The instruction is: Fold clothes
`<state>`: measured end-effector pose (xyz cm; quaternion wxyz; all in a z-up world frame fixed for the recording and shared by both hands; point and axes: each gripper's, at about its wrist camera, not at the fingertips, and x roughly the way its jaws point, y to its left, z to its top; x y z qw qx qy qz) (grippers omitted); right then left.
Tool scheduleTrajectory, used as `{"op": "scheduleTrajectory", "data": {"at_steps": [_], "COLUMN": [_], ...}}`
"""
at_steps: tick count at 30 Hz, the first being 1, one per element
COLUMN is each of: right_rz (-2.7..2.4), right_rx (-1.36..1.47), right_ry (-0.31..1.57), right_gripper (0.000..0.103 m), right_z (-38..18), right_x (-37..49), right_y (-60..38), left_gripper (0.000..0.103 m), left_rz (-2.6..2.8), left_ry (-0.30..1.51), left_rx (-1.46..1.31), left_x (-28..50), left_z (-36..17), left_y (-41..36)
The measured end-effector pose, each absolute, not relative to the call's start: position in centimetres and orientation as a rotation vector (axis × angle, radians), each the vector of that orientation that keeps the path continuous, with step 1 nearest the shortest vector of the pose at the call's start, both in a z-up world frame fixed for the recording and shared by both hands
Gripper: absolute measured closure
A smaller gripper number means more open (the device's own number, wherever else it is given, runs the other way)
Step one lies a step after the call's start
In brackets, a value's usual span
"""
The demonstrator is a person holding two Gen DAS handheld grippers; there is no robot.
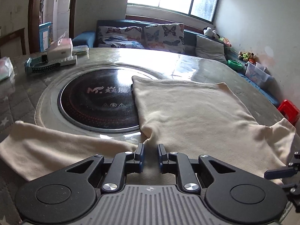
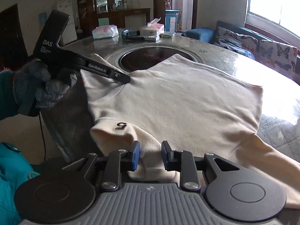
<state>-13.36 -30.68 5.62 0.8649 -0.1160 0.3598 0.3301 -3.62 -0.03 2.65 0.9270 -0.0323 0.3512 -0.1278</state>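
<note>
A cream long-sleeved garment (image 1: 191,108) lies spread on the round table, its far corner over the black cooktop; it also shows in the right wrist view (image 2: 183,97). My left gripper (image 1: 151,150) stands at the armpit where the left sleeve (image 1: 56,144) meets the body, fingers a little apart with a ridge of cloth between them. In the right wrist view the left gripper (image 2: 125,79) presses on the cloth. My right gripper (image 2: 151,151) is open, its fingers either side of the collar fold marked with a dark "5" (image 2: 121,126).
A round black cooktop (image 1: 97,101) sits in the middle of the table (image 1: 206,63). A blue brush (image 1: 43,66), tissue box (image 1: 60,46) and plastic packs stand at the far left edge. A sofa with butterfly cushions (image 1: 163,35) lies beyond. A red stool (image 1: 288,111) is at the right.
</note>
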Motion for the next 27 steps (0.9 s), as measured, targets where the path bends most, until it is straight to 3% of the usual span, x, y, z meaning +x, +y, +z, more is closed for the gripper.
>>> {"op": "scheduleTrajectory", "data": {"at_steps": [8, 20, 23, 27], "right_rz": [0.504, 0.28, 0.256, 0.227], "right_rx": [-0.124, -0.096, -0.114, -0.113], "right_ry": [0.707, 0.728, 0.737, 0.727], "right_gripper": [0.077, 0.077, 0.077, 0.077], "right_z": [7.1, 4.3, 3.9, 4.4], "right_x": [-11.3, -6.8, -7.2, -8.4], "right_y": [-35.7, -39.6, -40.2, -41.1], "left_gripper": [0.086, 0.086, 0.078, 0.077], "left_rz": [-0.427, -0.725, -0.751, -0.783], "left_ry": [0.698, 0.752, 0.744, 0.727], "left_rx": [-0.026, 0.082, 0.112, 0.127], "left_x": [-4.2, -7.1, -7.8, -8.0], "left_z": [4.0, 1.9, 1.7, 2.2], "left_y": [-5.0, -12.5, -12.9, -13.1]}}
